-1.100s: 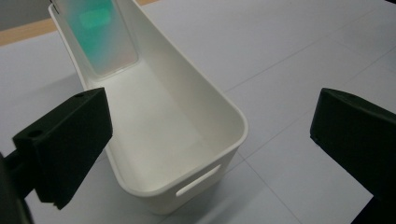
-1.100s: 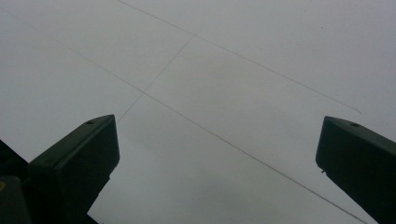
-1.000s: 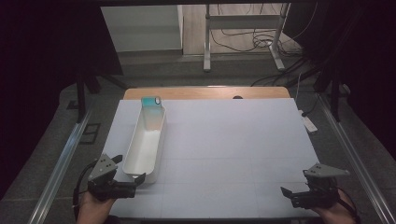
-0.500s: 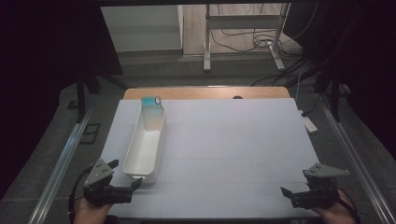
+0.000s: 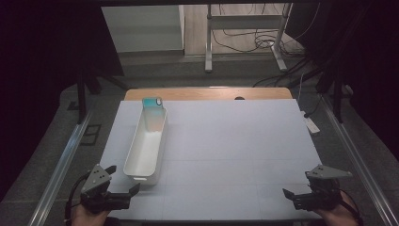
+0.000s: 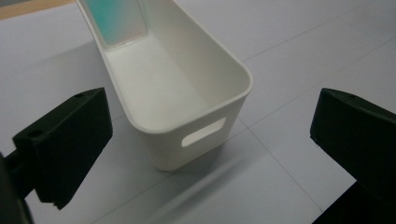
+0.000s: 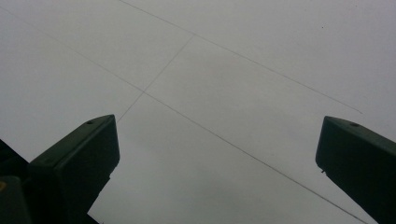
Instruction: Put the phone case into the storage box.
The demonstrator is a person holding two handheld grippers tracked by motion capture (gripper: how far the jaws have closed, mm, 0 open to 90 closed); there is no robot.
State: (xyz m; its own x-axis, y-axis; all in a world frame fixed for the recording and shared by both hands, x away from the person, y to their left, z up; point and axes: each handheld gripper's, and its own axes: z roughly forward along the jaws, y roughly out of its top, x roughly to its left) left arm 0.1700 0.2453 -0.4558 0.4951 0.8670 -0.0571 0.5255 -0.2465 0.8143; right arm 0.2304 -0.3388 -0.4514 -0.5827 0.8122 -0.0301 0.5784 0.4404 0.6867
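The long white bin point(image 5: 146, 143) lies on the left part of the white surface point(image 5: 235, 150). Its long side runs from near the person toward the far edge, leaning a little to the right as it goes. A blue-green packet point(image 5: 153, 104) stands at its far end, and the rest of the bin looks empty. The left gripper point(image 5: 123, 184) is just beside the bin's near short end, a bit to the left of it and not touching. From the left gripper view, that end, with its little handle slot point(image 6: 203, 131), sits right between the two black fingers point(image 6: 65, 144) and a bit ahead of them. Those fingers are wide apart with nothing in them. So the bin lies straight ahead of the left gripper, and I think a short push forward would put the near end wall between the fingers. The right gripper point(image 5: 294, 197) is well apart from the bin, at the near right corner. Its fingers point(image 7: 77, 163) are spread wide too, over bare surface. The left one is much nearer, so it looks like the one to take the bin.
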